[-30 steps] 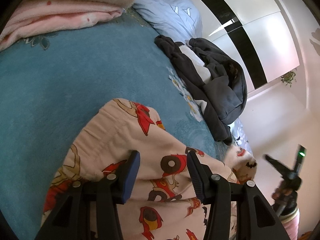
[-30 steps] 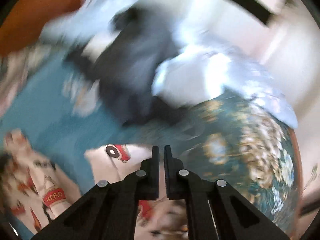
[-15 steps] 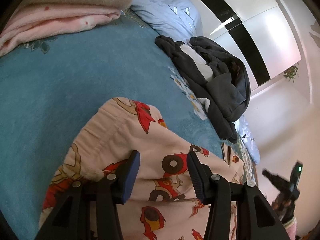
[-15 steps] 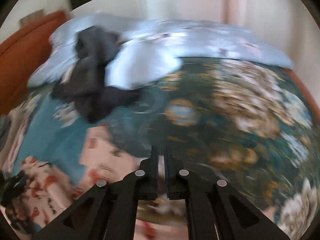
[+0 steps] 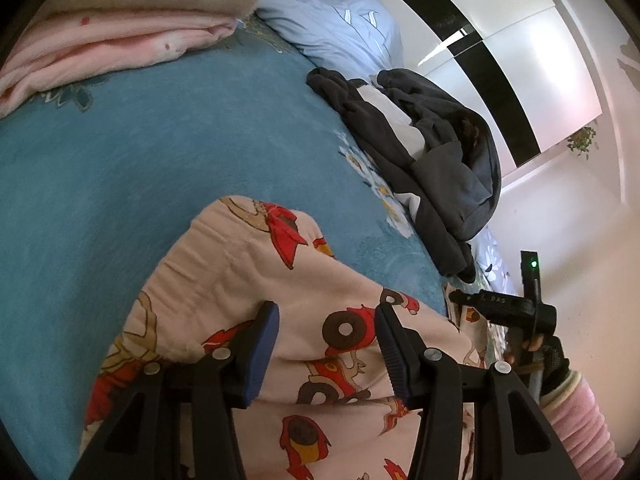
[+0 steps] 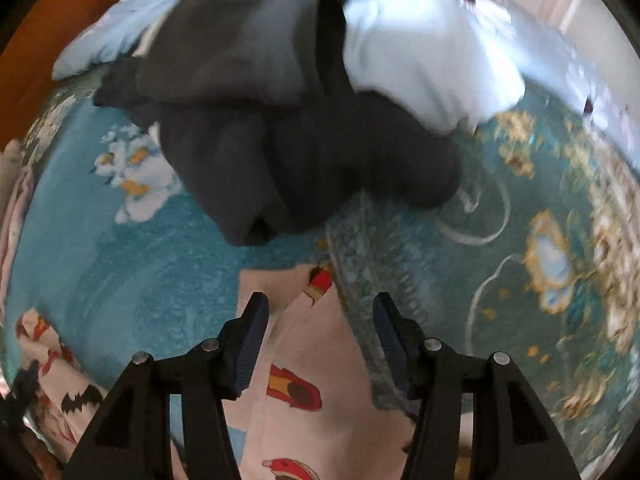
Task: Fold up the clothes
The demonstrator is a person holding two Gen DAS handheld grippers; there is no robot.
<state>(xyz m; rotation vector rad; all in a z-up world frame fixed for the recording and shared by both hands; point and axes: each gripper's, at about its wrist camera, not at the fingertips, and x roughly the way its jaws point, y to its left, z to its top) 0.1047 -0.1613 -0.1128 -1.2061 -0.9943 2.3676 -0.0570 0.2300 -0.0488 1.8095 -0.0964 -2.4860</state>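
Opened wide now are the jaws of the right gripper [image 6: 320,324], which were pressed together half a second ago over a blurred sweep of the bed; the left gripper [image 5: 326,336] has hardly shifted in that time and its jaws are held apart as before, with nothing clamped between them.

Nearest in both views, the printed pyjama garment [image 5: 256,280] is spread on the near part of the teal bedspread [image 5: 120,168]. One such garment is counted, cream with red cartoon prints. In the left wrist view it is bunched directly under and ahead of the open jaws, touching or nearly so. In the right wrist view a narrow strip of it [image 6: 304,344] runs lengthwise between the fingers and away from them, ending in a corner just beyond the fingertips. That strip's long axis is lined up with the right claw, so the right hand is judged nearer to that end, the left nearer to the bulk. A pinch on the strip's end and a carry across toward the left looks likely to be called for.

Farther off, one dark grey garment [image 6: 288,140] lies crumpled toward the far edge. One pink folded blanket [image 5: 112,40] is seen at the far left corner.
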